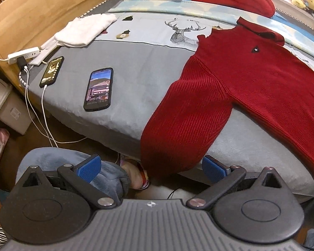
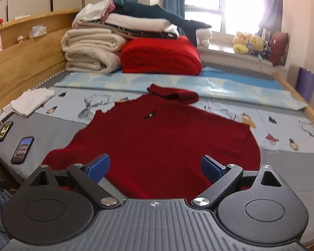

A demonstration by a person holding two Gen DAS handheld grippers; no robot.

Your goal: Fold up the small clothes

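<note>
A red knitted sweater (image 2: pixel 157 138) lies spread flat on the bed, collar towards the far side, a small dark badge on its chest. One sleeve (image 1: pixel 184 129) hangs over the near edge of the bed in the left wrist view. My left gripper (image 1: pixel 151 167) is open just off the bed's edge, the sleeve's end between its blue pads without touching them. My right gripper (image 2: pixel 155 167) is open too, hovering over the sweater's lower hem with nothing gripped.
Two phones (image 1: pixel 98 89) (image 1: pixel 52 71) lie on the grey sheet left of the sweater, one on a charging cable. A folded white garment (image 1: pixel 85 29) sits further back. Folded blankets and a red throw (image 2: pixel 161 56) are stacked by the wooden headboard (image 2: pixel 25 67).
</note>
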